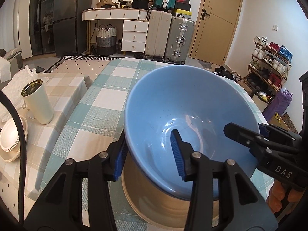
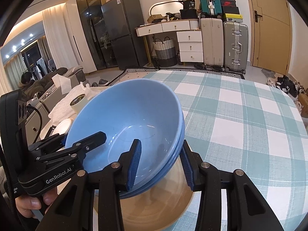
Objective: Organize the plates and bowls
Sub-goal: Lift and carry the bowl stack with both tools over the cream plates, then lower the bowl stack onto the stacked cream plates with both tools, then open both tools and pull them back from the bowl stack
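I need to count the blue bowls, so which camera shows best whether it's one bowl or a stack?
The right wrist view: the blue bowls show two stacked rims along their right edge, above the beige plate. The left wrist view shows mainly the top bowl's inside, so the stack cannot be told there.

- Blue bowl (image 1: 173, 104) (image 2: 123, 115): glossy, empty, opening up and tilted; in the right wrist view two nested rims show at its 4 o'clock edge.
- Beige plate (image 1: 159, 206) (image 2: 154, 202): flat on the checked cloth, directly under the bowl, showing at its 6 o'clock side.
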`<state>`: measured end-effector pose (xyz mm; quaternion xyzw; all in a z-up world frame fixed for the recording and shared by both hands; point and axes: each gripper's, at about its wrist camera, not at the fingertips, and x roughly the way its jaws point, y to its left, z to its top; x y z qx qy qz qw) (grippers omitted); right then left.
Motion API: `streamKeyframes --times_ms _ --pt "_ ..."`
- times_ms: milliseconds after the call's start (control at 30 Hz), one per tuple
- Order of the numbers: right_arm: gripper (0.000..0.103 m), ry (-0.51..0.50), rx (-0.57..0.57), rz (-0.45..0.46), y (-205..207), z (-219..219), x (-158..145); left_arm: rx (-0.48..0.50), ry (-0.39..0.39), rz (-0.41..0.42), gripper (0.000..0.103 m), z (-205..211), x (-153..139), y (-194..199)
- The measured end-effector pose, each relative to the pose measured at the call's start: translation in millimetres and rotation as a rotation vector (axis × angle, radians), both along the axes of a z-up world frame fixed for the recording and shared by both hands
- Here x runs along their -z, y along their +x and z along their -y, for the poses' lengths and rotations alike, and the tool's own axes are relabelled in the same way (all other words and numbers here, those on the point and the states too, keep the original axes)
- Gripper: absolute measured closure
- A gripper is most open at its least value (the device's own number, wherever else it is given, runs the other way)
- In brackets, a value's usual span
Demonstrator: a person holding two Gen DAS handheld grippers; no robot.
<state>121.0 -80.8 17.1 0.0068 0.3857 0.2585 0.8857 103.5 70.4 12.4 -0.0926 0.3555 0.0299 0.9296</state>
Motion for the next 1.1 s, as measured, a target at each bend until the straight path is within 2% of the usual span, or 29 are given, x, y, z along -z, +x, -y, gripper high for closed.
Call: streamKeyframes --times_ms 400,533,567,633,667,767,800,833,933,1100 --pt "0.060 0.003 -0.004 -0.002 0.3 5.0 0.9 0.030 0.002 0.000 0.058 4.2 3.0 1.0" --pt "0.048 -0.008 -0.019 0.000 -1.2 5.2 1.6 0.041 0.002 -0.004 0.047 2.8 2.5 -2.7" --pt "0.041 -0.017 -0.021 0.006 -1.9 5.5 1.3 0.040 0.009 -0.001 0.044 2.7 1.8 -3.8" --pt "0.029 -0.024 -0.019 0.020 -3.0 8.7 0.0 0.039 0.028 0.010 0.029 2.2 -1.2 -8.1" --pt "0.023 -0.011 -0.026 0.017 -3.4 11.4 -0.7 0.042 0.031 0.021 0.025 1.1 -3.1 -10.4" --pt "0.013 0.032 -0.037 0.015 -6.1 21.5 -5.2 0.053 0.032 0.048 0.022 -2.4 -10.2 -19.0" --pt "0.011 0.037 -0.036 0.023 -7.7 24.6 -7.0 0.055 0.032 0.055 0.016 -3.2 -12.6 -21.9" --pt "0.007 0.044 -0.034 0.033 -9.6 27.9 -9.1 0.057 0.033 0.066 0.003 -4.4 -15.3 -25.4" --pt "0.001 0.070 -0.036 0.071 -17.0 39.2 -16.0 0.067 0.049 0.122 0.002 -6.8 -23.6 -38.5" --pt "0.001 0.068 -0.049 0.133 -33.2 53.4 -21.3 0.089 0.076 0.199 0.002 -9.5 -32.1 -62.5"
